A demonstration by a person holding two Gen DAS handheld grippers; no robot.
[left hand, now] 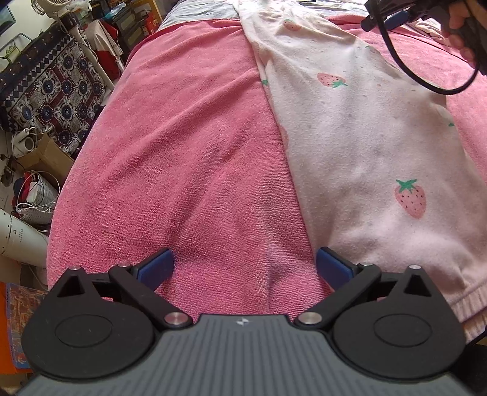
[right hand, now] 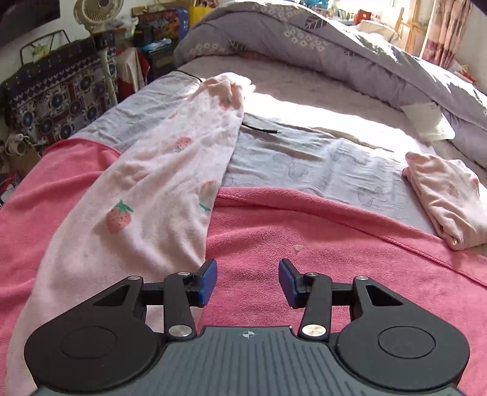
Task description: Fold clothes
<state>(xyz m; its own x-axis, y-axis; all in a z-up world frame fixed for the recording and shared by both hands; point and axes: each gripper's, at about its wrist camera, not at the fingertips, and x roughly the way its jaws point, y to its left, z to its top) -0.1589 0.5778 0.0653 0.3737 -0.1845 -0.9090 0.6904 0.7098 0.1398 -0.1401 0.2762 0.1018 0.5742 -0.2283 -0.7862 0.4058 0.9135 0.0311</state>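
Pale pink trousers with a strawberry print (left hand: 359,146) lie lengthwise on a pink towel (left hand: 188,158), one leg on top of the other, reaching far up the bed (right hand: 158,189). My left gripper (left hand: 245,268) is open just above the towel, left of the ribbed waistband, its right finger close to the garment's edge. My right gripper (right hand: 248,281) is open over the towel (right hand: 319,243), its left finger at the trousers' right edge. The other gripper with a hand (left hand: 426,18) shows at the left wrist view's top right. A folded pink garment (right hand: 447,201) rests at far right.
The bed has a grey sheet (right hand: 319,158) beyond the towel and a bunched grey floral duvet (right hand: 319,42) at the back. A black cable (right hand: 261,129) lies on the sheet. Left of the bed are a patterned cloth-covered piece (left hand: 51,91), boxes, a fan (right hand: 97,12) and cords.
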